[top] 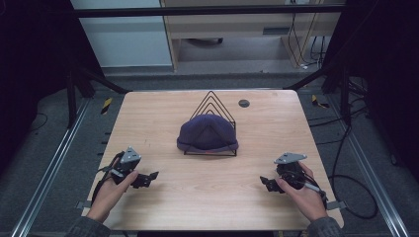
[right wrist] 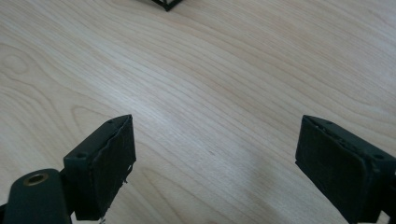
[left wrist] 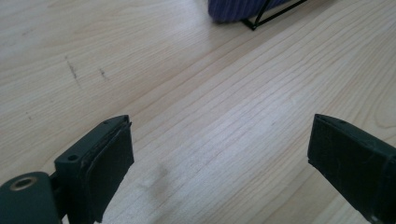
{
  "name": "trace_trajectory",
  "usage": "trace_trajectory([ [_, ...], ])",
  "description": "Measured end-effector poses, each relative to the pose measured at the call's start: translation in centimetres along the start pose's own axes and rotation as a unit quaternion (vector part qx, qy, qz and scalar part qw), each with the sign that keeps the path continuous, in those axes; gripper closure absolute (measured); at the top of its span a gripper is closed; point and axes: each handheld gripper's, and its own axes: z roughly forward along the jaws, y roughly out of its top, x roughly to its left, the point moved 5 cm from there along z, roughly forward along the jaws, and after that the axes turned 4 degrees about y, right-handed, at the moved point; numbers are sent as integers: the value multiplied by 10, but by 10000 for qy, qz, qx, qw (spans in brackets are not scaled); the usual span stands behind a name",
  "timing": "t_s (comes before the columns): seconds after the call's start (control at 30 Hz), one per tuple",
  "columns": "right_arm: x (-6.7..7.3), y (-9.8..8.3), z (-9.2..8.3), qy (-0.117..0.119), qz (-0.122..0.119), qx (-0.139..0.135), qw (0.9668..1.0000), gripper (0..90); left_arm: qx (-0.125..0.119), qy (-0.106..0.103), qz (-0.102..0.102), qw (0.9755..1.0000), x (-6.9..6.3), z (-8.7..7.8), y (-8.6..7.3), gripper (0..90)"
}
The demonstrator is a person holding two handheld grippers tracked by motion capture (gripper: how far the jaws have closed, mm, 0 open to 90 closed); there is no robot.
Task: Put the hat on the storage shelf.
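Note:
A dark blue knit beanie (top: 207,133) hangs over a black wire rack (top: 213,101) at the middle of the wooden table (top: 163,113). My left gripper (top: 148,177) rests low near the table's front left, a hand around it, jaws wide apart with bare wood between them (left wrist: 219,154). A corner of the beanie (left wrist: 238,8) and of the rack (left wrist: 261,18) shows at the top of the left gripper view. My right gripper (top: 266,182) sits near the front right, also open, with nothing between its pads (right wrist: 215,158).
A small dark round disc (top: 243,103) lies on the table behind the rack to the right. Metal frame rails and cables run along the floor on both sides. Bare wood lies between the two grippers.

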Motion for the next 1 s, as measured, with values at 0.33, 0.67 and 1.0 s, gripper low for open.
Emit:
trace_trajectory([
  [0.33, -24, -3, 11, -265, 566, -238, 9978, 128, 187, 165, -101, 9996, 19, 12, -11, 54],
  [0.67, -28, -10, 22, -246, 691, -82, 9973, 103, 606, 239, -164, 9977, 30, 21, -23, 40],
  [1.0, -23, -13, 28, -393, 503, -257, 9976, 39, 689, 238, -211, 9971, 28, 24, -27, 0],
])
